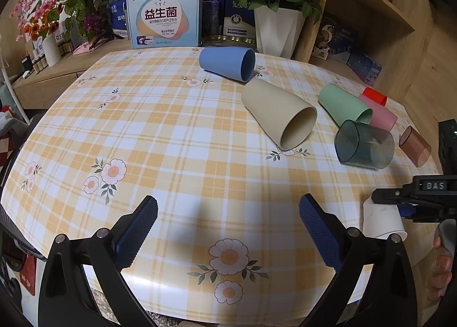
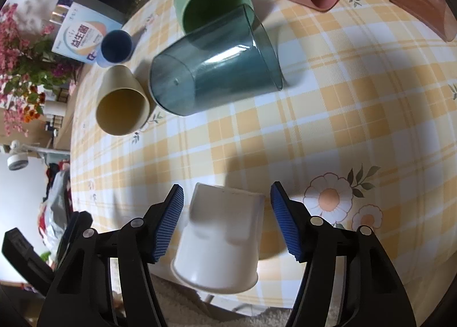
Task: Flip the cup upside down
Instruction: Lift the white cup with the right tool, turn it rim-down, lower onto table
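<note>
A white cup (image 2: 220,241) stands upside down near the table's front edge, its rim on the cloth. My right gripper (image 2: 227,221) is open, one blue pad on each side of the cup, apart from it. In the left wrist view the same cup (image 1: 381,219) shows at the right, under the right gripper (image 1: 411,201). My left gripper (image 1: 228,229) is open and empty above the checked tablecloth (image 1: 171,141).
Several cups lie on their sides: blue (image 1: 227,62), beige (image 1: 281,117), green (image 1: 342,104), pink (image 1: 380,112), red (image 1: 375,95), clear dark teal (image 1: 364,145), clear brown (image 1: 415,145). Boxes and flower pots (image 1: 275,29) stand behind the table.
</note>
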`<state>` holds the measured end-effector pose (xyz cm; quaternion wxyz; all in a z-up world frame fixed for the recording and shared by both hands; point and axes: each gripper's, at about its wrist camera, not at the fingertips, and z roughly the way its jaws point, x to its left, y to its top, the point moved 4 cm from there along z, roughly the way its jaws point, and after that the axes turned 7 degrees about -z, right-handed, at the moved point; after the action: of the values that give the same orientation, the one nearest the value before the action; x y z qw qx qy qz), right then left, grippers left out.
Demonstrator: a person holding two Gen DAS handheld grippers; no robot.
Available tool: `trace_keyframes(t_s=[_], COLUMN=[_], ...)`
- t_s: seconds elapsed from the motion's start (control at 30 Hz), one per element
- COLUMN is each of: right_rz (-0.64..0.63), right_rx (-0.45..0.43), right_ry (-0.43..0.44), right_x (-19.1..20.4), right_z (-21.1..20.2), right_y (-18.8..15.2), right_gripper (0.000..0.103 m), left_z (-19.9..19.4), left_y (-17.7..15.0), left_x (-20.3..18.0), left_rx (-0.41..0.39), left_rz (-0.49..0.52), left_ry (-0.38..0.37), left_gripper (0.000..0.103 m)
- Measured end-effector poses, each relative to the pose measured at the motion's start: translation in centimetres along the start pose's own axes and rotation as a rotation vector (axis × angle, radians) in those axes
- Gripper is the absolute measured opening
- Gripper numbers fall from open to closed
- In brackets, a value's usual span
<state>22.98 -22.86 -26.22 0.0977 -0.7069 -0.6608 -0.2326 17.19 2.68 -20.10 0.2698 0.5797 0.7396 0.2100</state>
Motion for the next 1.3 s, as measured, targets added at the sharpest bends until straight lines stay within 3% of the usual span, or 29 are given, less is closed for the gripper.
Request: trace_keyframes(t_s=[0.1, 0.3, 0.63, 1.07, 1.3], right_rz=[0.010, -0.005, -0.077, -0.154, -0.275], right_rx=[0.003, -0.038, -0.217, -0.427, -0.450], right_ry=[0.015, 0.031, 0.003, -0.275, -0.394], right_x=[-0.1, -0.1, -1.5, -5.7, -4.6], right_z=[0.2, -0.5, -4.4, -9.1, -8.3], right_y=[0.0, -0.3, -2.2, -1.1, 0.2], right_gripper=[0.052, 0.052, 0.052, 0.051, 0.051], left_z=[0.0, 0.0, -0.6, -1.2, -1.0], left_y=[-0.1, -0.2, -0.6, -1.3, -1.5], left_x=[0.0, 0.1, -1.4, -3.1, -2.8], left_rx=[0.005, 0.007, -0.001, -0.003, 0.005], left_rz=[-0.002, -0.009, 0.005, 0.043, 0.034], left_ry=[0.001, 0.000, -0.019, -0.025, -0.017], left_gripper=[0.097, 0.097, 0.097, 0.097, 0.097])
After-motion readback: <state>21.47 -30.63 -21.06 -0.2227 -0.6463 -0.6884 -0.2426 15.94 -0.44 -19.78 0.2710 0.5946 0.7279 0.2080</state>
